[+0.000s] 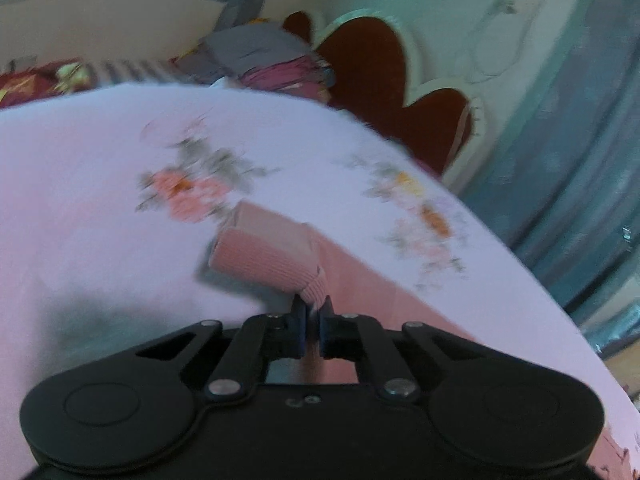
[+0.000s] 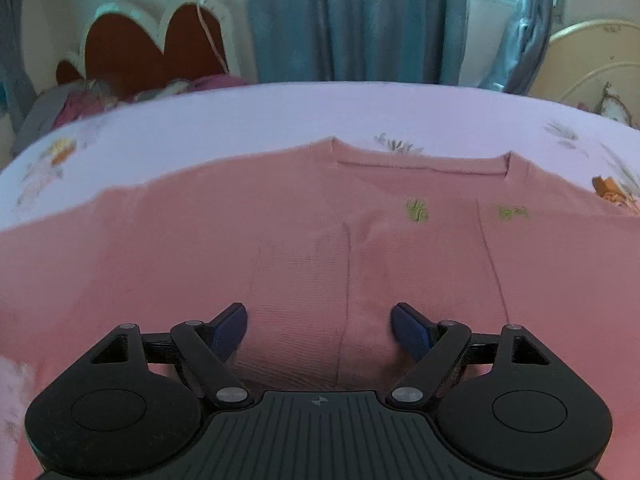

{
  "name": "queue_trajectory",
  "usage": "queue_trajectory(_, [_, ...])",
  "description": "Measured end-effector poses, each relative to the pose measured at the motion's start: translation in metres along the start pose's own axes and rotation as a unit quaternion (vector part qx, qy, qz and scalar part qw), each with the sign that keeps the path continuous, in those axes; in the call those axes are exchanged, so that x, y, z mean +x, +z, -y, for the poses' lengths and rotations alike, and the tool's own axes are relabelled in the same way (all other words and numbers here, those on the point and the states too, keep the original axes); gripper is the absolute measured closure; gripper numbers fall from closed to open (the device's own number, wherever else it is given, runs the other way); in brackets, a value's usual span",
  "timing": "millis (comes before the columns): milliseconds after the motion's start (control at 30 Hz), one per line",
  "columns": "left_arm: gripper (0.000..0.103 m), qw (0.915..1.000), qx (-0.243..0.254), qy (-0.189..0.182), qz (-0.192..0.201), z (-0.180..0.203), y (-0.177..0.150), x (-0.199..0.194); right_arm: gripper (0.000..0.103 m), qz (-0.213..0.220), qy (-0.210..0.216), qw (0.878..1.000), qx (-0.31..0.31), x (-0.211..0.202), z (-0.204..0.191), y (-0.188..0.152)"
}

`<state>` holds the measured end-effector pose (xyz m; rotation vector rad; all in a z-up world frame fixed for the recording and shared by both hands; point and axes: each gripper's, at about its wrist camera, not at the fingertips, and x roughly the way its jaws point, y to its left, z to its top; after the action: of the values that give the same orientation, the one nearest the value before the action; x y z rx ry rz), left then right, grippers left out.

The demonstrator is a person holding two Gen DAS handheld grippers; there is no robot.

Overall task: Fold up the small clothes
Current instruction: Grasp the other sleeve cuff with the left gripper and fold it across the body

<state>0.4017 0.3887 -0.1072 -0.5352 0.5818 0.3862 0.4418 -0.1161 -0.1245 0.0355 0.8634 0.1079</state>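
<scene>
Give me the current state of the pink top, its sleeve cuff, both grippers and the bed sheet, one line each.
pink top: spread flat on the bed, neckline away from the right camera.
sleeve cuff: pinched and lifted off the sheet.
left gripper: shut on the sleeve cuff.
right gripper: open above the top, holding nothing.
floral bed sheet: lying smooth under the top.

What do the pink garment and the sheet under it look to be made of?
Pink garment: a knit, probably cotton or a blend, matte; fine ribbing shows on the cuff pinched in the left gripper. Floral sheet: smooth, thin woven cloth with a printed pattern; fibre unclear.
</scene>
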Motion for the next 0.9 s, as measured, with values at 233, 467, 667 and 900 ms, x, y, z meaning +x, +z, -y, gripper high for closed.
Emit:
queue_trajectory(233, [0.098,0.992,0.086,-0.092,0.015,0.077,-0.003,-0.038,0.023,0.001,0.014,1.0,0.004,-0.004,0.006,-0.001])
queue_trajectory(467, [0.098,0.966,0.156,-0.206,-0.013,0.18,-0.047,-0.059,0.023,0.042,0.041,0.997,0.053,-0.044,0.035,0.003])
queue_trajectory(667, [0.098,0.9384,0.201,-0.277,-0.047,0.26,-0.106,-0.064,0.023,0.061,0.02,0.996,0.063,-0.075,0.074,-0.006])
queue_trajectory(900, [0.098,0.9013,0.265,-0.331,-0.09,0.333,-0.184,-0.068,0.023,0.07,-0.011,0.993,0.089,-0.109,0.132,-0.023])
